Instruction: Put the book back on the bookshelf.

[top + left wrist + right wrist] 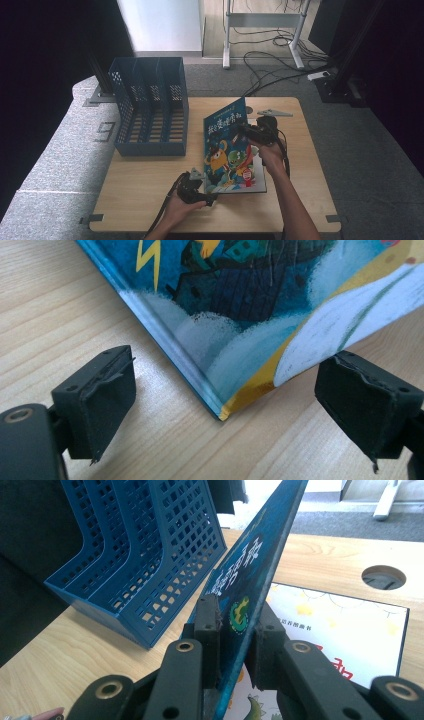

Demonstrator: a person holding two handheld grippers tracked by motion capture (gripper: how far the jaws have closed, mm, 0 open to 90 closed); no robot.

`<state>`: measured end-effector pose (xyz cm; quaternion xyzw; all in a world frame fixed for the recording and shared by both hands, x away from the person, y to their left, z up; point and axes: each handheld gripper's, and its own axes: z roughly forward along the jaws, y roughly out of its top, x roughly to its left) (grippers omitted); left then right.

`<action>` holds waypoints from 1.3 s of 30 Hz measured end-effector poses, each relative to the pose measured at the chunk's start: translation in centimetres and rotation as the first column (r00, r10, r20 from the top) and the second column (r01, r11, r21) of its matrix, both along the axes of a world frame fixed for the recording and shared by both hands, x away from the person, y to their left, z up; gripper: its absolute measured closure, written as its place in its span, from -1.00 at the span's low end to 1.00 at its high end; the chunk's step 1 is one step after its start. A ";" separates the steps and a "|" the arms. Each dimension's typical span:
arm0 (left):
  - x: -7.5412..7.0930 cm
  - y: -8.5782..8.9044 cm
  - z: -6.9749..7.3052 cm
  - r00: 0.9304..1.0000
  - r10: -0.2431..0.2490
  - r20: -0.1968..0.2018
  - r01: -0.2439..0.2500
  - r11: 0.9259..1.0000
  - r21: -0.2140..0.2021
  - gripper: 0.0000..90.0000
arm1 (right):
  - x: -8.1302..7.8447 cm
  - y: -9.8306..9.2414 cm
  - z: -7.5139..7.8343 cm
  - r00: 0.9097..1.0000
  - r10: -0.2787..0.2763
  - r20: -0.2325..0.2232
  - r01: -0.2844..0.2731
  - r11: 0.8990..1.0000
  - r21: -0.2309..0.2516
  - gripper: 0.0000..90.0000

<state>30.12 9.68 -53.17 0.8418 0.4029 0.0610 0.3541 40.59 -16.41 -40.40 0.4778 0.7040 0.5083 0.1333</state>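
You are lifting the picture book [230, 150] by its far edge with the right gripper [248, 131], whose jaws are clamped narrow on the cover; in the right gripper view the pads [207, 625] are pressing either side of the blue board [250, 575]. The book is sitting mid-table, right of the blue file rack [150, 107], with its near edge on the wooden table [135, 185] and a second book [345, 630] lying flat beneath it.

The step in hand looks like standing the book up so it can go into the rack. To do it well, keep the right grip firm and close to the edge, since a thin cover can pivot between the pads. The left gripper [197, 190] is waiting at the near left corner with its jaws wide apart; in the left gripper view the book's corner [222, 412] is lying between them, touching neither pad. Ease it forward until the spine [170, 355] is well inside before closing, or it may nip only the tip.

Your right forearm is reaching in from the near right, wrist bent left, with the gripper pointing toward the rack. Your left hand [177, 207] is resting low at the near edge, with the gripper nearly level with the tabletop.
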 end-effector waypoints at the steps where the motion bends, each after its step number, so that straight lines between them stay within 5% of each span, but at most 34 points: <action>1: 0.1 0.0 0.0 1.000 0.003 -0.001 -0.003 1.000 -0.002 -0.79 | -0.1 0.0 0.1 1.000 -0.003 0.008 0.003 1.000 -0.003 0.71; 12: 2.1 -0.2 -0.3 0.999 0.015 -0.038 -0.016 1.000 -0.020 -0.80 | -1.7 0.1 1.7 0.990 -0.007 0.142 0.012 0.999 -0.037 0.71; 27: 1.8 -0.3 -0.6 0.999 0.035 -0.018 -0.035 0.999 0.003 -0.72 | -1.9 -0.1 1.3 0.987 -0.028 0.155 0.030 0.999 -0.010 0.72; 36: 0.9 -1.4 0.3 0.999 0.028 0.036 -0.028 0.999 -0.021 -0.72 | -2.0 -0.1 1.3 0.987 -0.034 0.159 0.035 0.999 -0.008 0.72; 39: 1.3 -1.3 0.1 1.000 0.026 0.018 -0.025 0.999 -0.027 -0.74 | -2.1 0.0 1.3 0.986 -0.032 0.165 0.034 0.999 -0.011 0.72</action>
